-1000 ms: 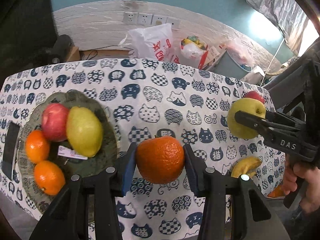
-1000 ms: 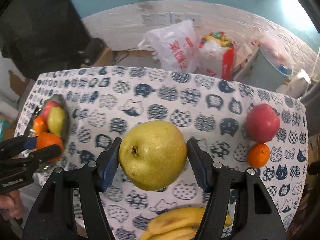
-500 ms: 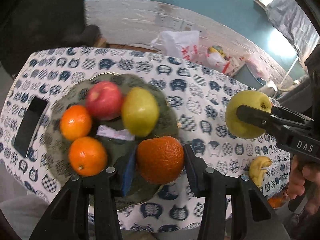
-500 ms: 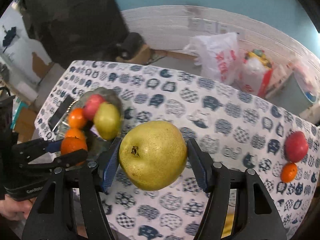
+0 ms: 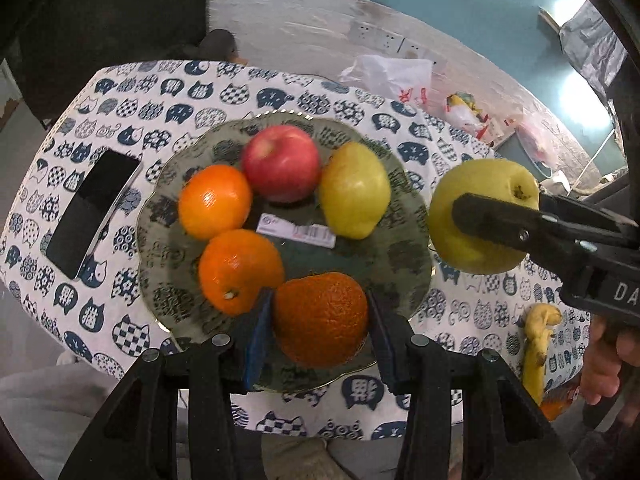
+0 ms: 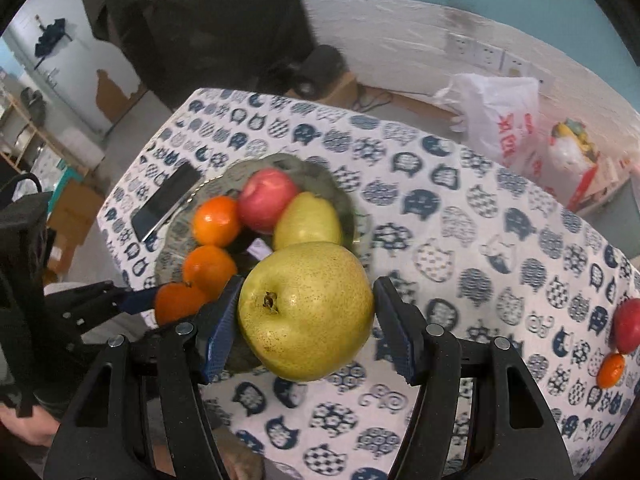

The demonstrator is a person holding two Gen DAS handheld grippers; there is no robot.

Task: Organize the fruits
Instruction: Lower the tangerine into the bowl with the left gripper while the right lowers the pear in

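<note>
My left gripper (image 5: pixel 320 322) is shut on a dark orange (image 5: pixel 320 318), held over the near rim of a dark glass plate (image 5: pixel 404 216). On that plate lie two oranges (image 5: pixel 214 200), a red apple (image 5: pixel 280 162) and a yellow-green pear (image 5: pixel 354 188), with a paper label between them. My right gripper (image 6: pixel 306 312) is shut on a big yellow-green pear (image 6: pixel 306 310), hanging just right of the plate (image 6: pixel 340 196); in the left wrist view this pear (image 5: pixel 480 204) shows beside the plate's right edge.
A black phone (image 5: pixel 92 212) lies left of the plate on the cat-print tablecloth (image 5: pixel 168 100). A banana (image 5: pixel 536 344) lies at the table's near right. A red apple (image 6: pixel 628 324) and a small orange (image 6: pixel 610 370) sit at the far right. Bags stand behind the table.
Both grippers have swept left across the table with their fruit. The orange now hangs over the plate's near rim, and the held pear has come up beside the plate.
</note>
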